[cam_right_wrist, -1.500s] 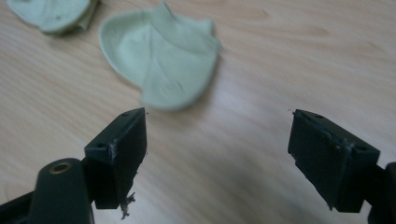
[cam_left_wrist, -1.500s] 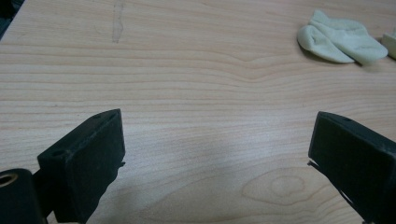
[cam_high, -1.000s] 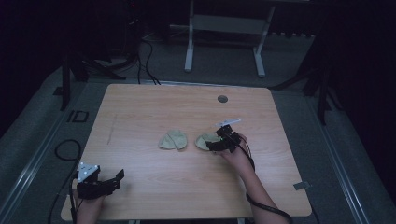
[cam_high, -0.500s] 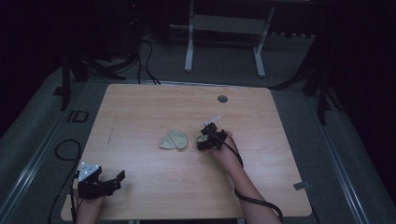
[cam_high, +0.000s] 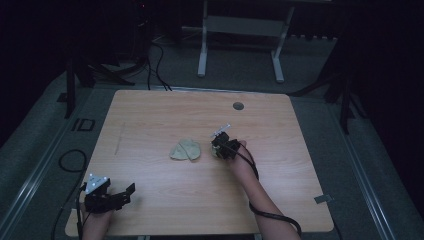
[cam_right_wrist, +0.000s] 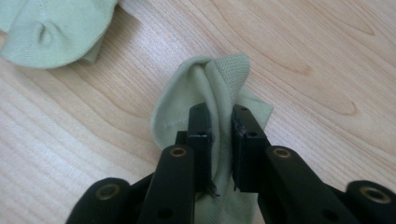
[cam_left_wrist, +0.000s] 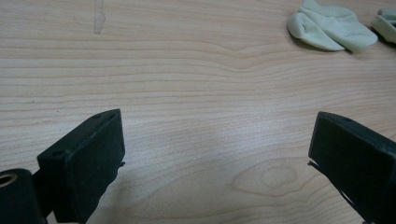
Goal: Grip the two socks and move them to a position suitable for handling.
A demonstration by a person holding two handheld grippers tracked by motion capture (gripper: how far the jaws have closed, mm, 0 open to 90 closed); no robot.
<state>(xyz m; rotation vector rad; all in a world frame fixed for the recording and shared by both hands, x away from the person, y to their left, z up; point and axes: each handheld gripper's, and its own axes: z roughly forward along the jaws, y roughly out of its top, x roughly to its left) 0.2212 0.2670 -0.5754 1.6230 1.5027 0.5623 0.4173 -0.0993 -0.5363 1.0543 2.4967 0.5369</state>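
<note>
Two pale green socks lie on the wooden table (cam_high: pixel 150 120). One sock (cam_high: pixel 185 149) (cam_left_wrist: pixel 329 29) (cam_right_wrist: pixel 51 28) rests loose near the middle. The other sock (cam_right_wrist: pixel 205 93) (cam_high: pixel 215 150) (cam_left_wrist: pixel 386 23) lies just to its right, and a fold of it is pinched between the jaws of my right gripper (cam_right_wrist: pixel 219 122) (cam_high: pixel 220 145), which have just been closing and now press on the cloth. My left gripper (cam_high: pixel 120 196) (cam_left_wrist: pixel 215 154) sits at the table's front left corner, jaws wide open over bare wood with nothing between them.
A round cable hole (cam_high: pixel 238 106) sits near the table's far edge. Beyond the table stand a white frame (cam_high: pixel 240 45) and dark stands, with cables on the floor (cam_high: pixel 75 160).
My right gripper moved left onto the right-hand sock and its jaws closed on a fold of the cloth. The left gripper stayed where it was.
</note>
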